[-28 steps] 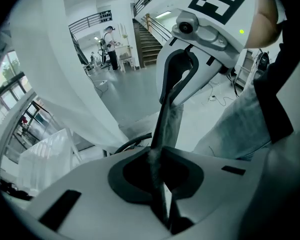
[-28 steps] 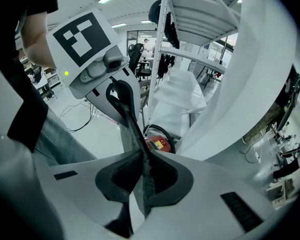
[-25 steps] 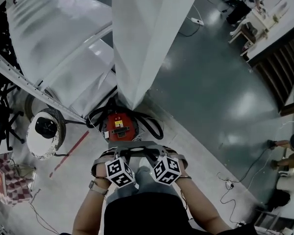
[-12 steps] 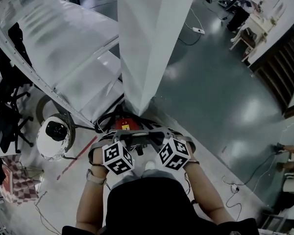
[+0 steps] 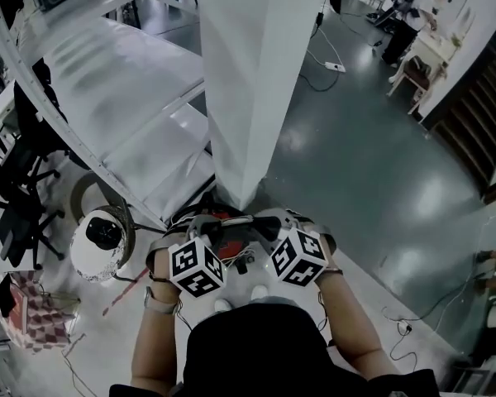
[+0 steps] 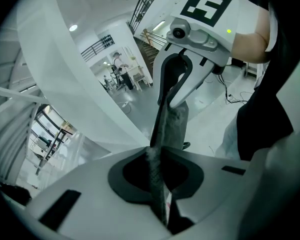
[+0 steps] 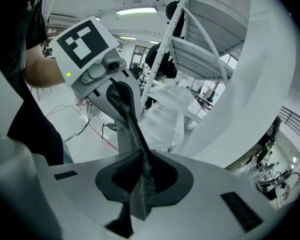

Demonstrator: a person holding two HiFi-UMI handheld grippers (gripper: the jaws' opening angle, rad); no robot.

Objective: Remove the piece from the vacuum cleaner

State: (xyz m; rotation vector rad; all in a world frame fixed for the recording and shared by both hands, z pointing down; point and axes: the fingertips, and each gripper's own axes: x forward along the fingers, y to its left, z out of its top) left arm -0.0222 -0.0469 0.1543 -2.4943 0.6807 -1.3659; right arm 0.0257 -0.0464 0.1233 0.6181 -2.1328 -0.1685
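Observation:
Both grippers meet in front of the person's body and hold one flat grey piece (image 5: pixel 228 220) between them. My left gripper (image 5: pixel 205 231) is shut on one end of it, and my right gripper (image 5: pixel 263 227) is shut on the other. In the left gripper view the piece (image 6: pixel 168 126) runs edge-on from my left gripper (image 6: pixel 160 186) up to the right gripper (image 6: pixel 177 91). The right gripper view mirrors this: the piece (image 7: pixel 134 131) leads from my right gripper (image 7: pixel 141 184) to the left gripper (image 7: pixel 117 96). The red vacuum cleaner (image 5: pixel 224 214) lies on the floor under the grippers, mostly hidden.
A wide white pillar (image 5: pixel 248 81) rises just beyond the vacuum. A white sloping stair structure (image 5: pixel 124 98) is at the left, with a round white and black unit (image 5: pixel 102 242) below it. Cables (image 5: pixel 397 321) trail on the floor at the right. A person stands by a table (image 5: pixel 413 15) far off.
The view has tilted up. The vacuum's red top, plain to see a second ago, is now almost covered by the two grippers and the grey piece, which sit higher in the picture.

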